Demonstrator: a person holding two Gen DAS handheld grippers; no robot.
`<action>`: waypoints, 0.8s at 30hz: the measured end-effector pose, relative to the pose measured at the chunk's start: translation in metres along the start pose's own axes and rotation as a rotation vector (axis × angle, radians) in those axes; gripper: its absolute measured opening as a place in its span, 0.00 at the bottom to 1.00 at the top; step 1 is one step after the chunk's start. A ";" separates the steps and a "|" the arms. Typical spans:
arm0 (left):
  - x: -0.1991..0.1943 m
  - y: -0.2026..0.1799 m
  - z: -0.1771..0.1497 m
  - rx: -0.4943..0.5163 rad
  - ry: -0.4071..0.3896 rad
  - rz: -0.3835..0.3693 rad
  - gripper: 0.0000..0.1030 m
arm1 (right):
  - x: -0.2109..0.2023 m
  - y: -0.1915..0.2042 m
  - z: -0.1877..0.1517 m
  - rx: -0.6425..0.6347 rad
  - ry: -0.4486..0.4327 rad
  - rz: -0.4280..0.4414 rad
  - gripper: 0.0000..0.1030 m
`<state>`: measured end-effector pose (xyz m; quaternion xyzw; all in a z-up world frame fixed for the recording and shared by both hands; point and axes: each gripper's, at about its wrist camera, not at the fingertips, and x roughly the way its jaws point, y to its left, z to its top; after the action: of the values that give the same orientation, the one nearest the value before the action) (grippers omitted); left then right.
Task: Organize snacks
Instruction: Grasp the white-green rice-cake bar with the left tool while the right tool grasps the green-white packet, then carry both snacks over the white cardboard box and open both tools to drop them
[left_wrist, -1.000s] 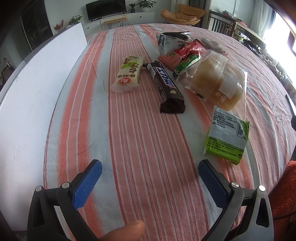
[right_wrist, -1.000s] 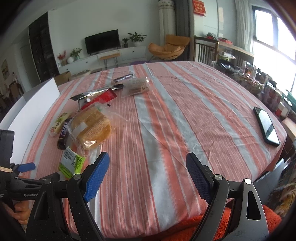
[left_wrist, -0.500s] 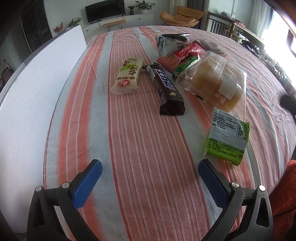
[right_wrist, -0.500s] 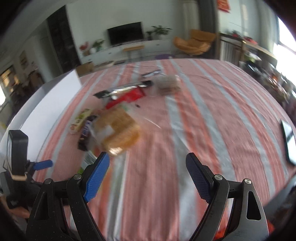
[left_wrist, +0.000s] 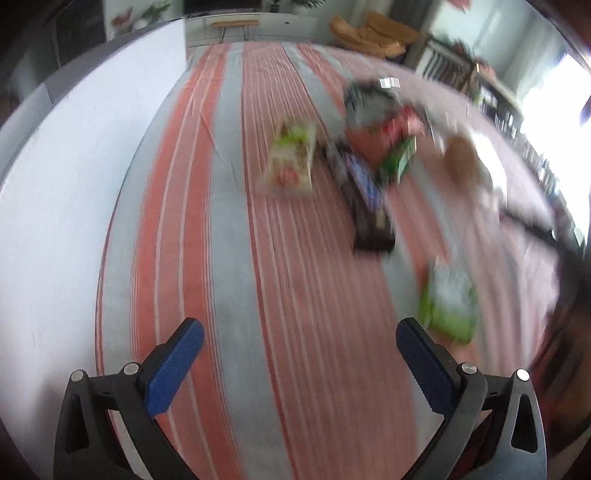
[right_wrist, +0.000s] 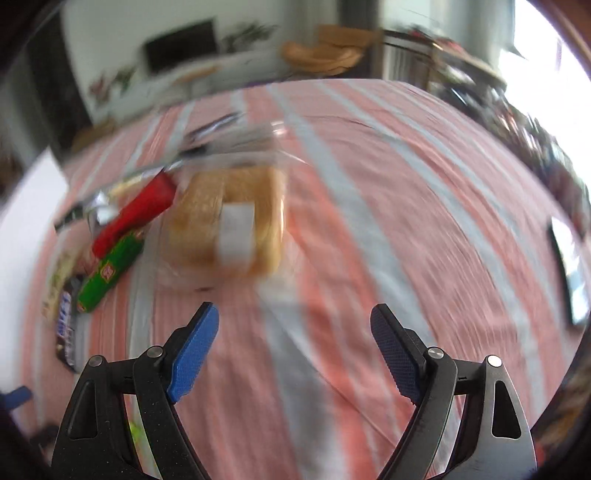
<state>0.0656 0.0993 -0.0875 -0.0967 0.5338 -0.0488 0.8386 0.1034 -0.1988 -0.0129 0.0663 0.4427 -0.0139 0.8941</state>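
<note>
Snacks lie on the striped tablecloth (left_wrist: 229, 258). In the blurred left wrist view I see a pale green-and-white packet (left_wrist: 290, 162), a dark chocolate bar (left_wrist: 365, 199), a red and green pile (left_wrist: 391, 144), a bagged bread (left_wrist: 465, 162) and a green packet (left_wrist: 448, 302). My left gripper (left_wrist: 299, 362) is open and empty, well short of them. In the right wrist view the bagged bread (right_wrist: 229, 218) lies just ahead of my right gripper (right_wrist: 295, 350), which is open and empty. A red packet (right_wrist: 136, 214), a green packet (right_wrist: 110, 273) and the chocolate bar (right_wrist: 66, 328) lie to its left.
A white board (left_wrist: 66, 206) runs along the table's left side. A dark phone (right_wrist: 569, 273) lies near the right edge of the table. The other gripper's dark arm (left_wrist: 554, 240) shows at the right of the left wrist view.
Both views have become motion-blurred. My right gripper has moved forward and left, so the bread is now close ahead. My left gripper has swung a little left. Both stay open.
</note>
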 end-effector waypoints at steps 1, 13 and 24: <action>-0.002 0.001 0.013 -0.010 -0.023 -0.008 1.00 | -0.006 -0.009 -0.011 0.025 -0.020 0.001 0.84; 0.054 0.007 0.110 0.079 0.019 0.058 0.60 | -0.037 0.014 -0.021 0.021 -0.114 0.105 0.84; 0.049 -0.007 0.088 0.177 0.011 0.075 0.27 | -0.025 0.027 -0.016 -0.053 0.079 0.542 0.85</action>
<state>0.1663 0.0926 -0.0933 -0.0018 0.5353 -0.0647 0.8422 0.0776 -0.1711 -0.0002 0.1593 0.4437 0.2402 0.8486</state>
